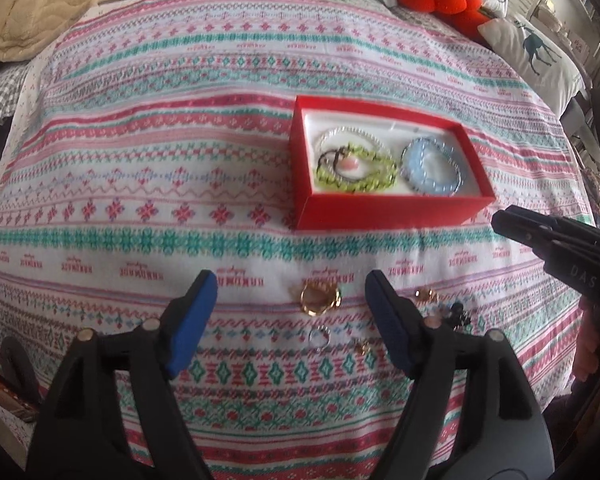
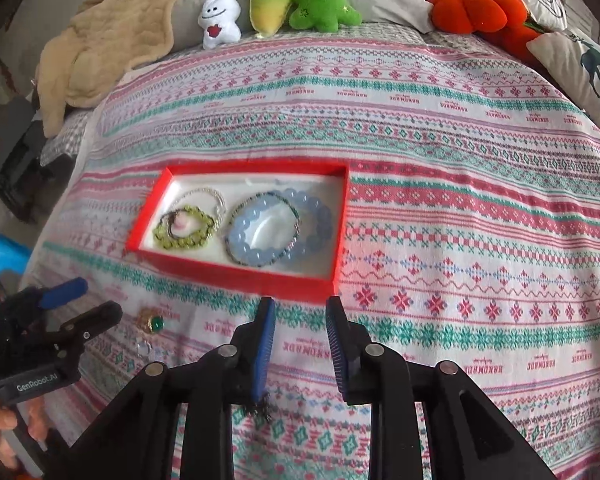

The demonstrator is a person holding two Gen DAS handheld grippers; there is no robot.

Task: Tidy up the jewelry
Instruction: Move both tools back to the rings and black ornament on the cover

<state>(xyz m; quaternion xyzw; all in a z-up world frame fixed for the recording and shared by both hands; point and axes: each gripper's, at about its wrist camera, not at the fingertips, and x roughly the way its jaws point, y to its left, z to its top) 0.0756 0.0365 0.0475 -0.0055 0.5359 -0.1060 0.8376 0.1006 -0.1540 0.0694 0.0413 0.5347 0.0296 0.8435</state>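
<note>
Atop the patterned bedspread (image 2: 460, 208) sits a red box (image 2: 236, 272) beneath plush toys (image 2: 324, 0).

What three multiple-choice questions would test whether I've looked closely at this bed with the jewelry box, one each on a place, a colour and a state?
1. Where do the loose rings lie?
A. in the box
B. on the patterned cloth in front of the box
C. on the beige blanket

2. What colour is the jewelry box?
A. blue
B. white
C. red

3. How does the left gripper stand?
A. open, holding nothing
B. clamped on a bracelet
C. shut on a ring

Answers: 1 B, the rings sit on the cloth nearer than the box; 2 C, its walls are red; 3 A, its blue pads stand apart over the rings.
</note>
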